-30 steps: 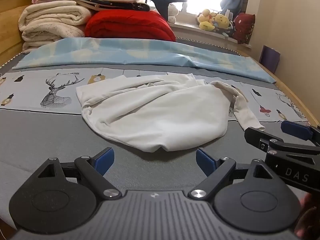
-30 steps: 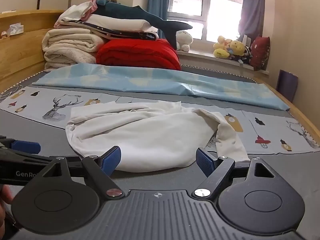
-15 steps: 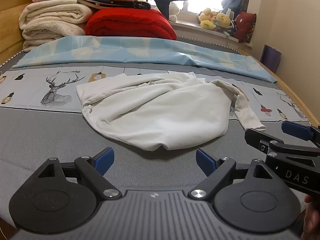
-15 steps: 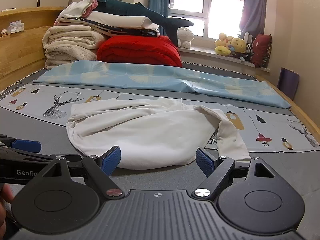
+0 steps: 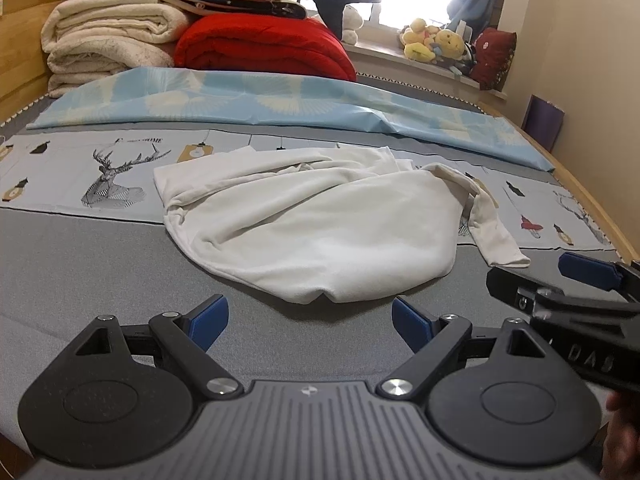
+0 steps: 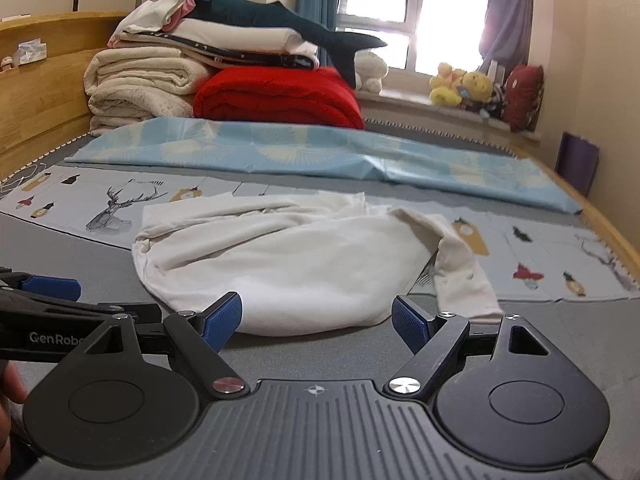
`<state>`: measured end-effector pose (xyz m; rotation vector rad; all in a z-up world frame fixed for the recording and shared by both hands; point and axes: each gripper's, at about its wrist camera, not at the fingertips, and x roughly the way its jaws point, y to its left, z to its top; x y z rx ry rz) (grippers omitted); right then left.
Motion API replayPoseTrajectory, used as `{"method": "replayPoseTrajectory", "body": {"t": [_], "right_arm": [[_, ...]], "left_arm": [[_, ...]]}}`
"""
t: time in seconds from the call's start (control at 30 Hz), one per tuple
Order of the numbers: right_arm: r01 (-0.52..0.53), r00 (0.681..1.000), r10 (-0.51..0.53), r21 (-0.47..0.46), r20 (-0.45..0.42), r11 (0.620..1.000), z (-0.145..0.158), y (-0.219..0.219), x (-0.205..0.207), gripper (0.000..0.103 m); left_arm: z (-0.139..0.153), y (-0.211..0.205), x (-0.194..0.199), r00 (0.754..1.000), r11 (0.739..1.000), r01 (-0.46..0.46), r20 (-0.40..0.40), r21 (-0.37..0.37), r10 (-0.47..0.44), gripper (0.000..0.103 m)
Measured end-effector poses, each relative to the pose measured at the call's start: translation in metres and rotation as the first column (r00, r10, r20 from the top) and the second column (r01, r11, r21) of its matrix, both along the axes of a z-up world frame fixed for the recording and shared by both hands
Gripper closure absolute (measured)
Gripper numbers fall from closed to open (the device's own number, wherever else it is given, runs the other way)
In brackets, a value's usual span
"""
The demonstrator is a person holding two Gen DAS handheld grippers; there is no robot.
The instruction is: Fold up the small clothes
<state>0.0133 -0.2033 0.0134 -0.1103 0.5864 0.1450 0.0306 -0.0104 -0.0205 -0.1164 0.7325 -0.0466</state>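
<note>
While the white garment (image 5: pixel 320 224) lies crumpled mid-bed (image 5: pixel 80 264), both the left gripper (image 5: pixel 310 318) and right gripper (image 6: pixel 316 316) hover before it with jaws wide and empty, apparently poised to take its near hem

"GenRobo" on the left gripper (image 6: pixel 52 292); seemingly "DAS" on the right gripper (image 5: pixel 560 276)

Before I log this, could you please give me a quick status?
Left tongs and right tongs open, empty. White garment crumpled on the bed, unfolded, untouched. Nothing in the way.
</note>
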Motion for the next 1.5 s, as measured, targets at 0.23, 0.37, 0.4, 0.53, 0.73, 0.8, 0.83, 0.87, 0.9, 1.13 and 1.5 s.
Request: {"method": "replayPoseTrajectory", "body": {"t": [0.23, 0.37, 0.4, 0.53, 0.73, 0.8, 0.83, 0.87, 0.9, 1.13, 1.5], "right_arm": [[-0.060, 0.994, 0.069, -0.105, 0.085, 0.993, 0.021, -0.011, 0.021, 0.020], [-0.002, 0.999, 0.007, -0.118, 0.046, 0.993, 0.002, -0.036, 0.036, 0.060], [0.020, 1.000, -0.019, -0.099, 0.010, 0.995, -0.001, -0.042, 0.043, 0.069], [0.060, 0.995, -0.063, 0.035, 0.079, 0.998, 0.004, -0.062, 0.041, 0.077], [0.043, 0.998, -0.045, 0.043, 0.051, 0.998, -0.001, -0.076, 0.048, 0.075], [0.046, 0.998, -0.047, 0.047, 0.032, 0.998, 0.000, -0.082, 0.050, 0.075], [0.050, 0.998, -0.051, 0.051, 0.021, 0.997, -0.001, -0.085, 0.051, 0.074], [0.055, 0.998, -0.055, 0.048, 0.005, 0.997, -0.001, -0.087, 0.052, 0.074], [0.055, 0.998, -0.055, 0.055, -0.001, 0.997, -0.001, -0.090, 0.052, 0.074], [0.060, 0.998, -0.059, 0.044, -0.023, 0.997, -0.006, -0.102, 0.052, 0.074], [0.159, 0.987, -0.156, 0.061, -0.047, 0.985, -0.006, -0.120, 0.054, 0.074]], "left_arm": [[-0.002, -0.007, 0.002, 1.000, 1.000, 0.009, -0.007, 0.013, -0.009, 0.019], [0.001, 0.000, 0.011, 0.999, 1.000, 0.012, -0.031, -0.003, -0.013, 0.079], [0.001, 0.004, 0.014, 0.999, 1.000, 0.012, -0.049, -0.027, -0.013, 0.084], [-0.004, 0.016, 0.051, 0.985, 0.992, 0.083, -0.145, -0.093, -0.096, 0.085], [-0.052, 0.023, 0.109, 0.936, 0.972, 0.096, -0.312, -0.216, -0.162, 0.079], [-0.070, 0.022, 0.124, 0.906, 0.953, 0.015, -0.398, -0.303, -0.140, 0.068], [-0.074, 0.021, 0.129, 0.906, 0.941, -0.011, -0.402, -0.337, -0.134, 0.062], [-0.077, 0.018, 0.134, 0.908, 0.935, -0.035, -0.402, -0.353, -0.118, 0.047], [-0.079, 0.014, 0.139, 0.910, 0.936, -0.052, -0.403, -0.347, -0.099, 0.040], [-0.099, -0.006, 0.165, 0.911, 0.938, -0.164, -0.412, -0.306, 0.025, 0.061], [-0.032, 0.001, 0.118, 0.954, 0.974, 0.141, -0.239, -0.176, -0.181, 0.100]]}}
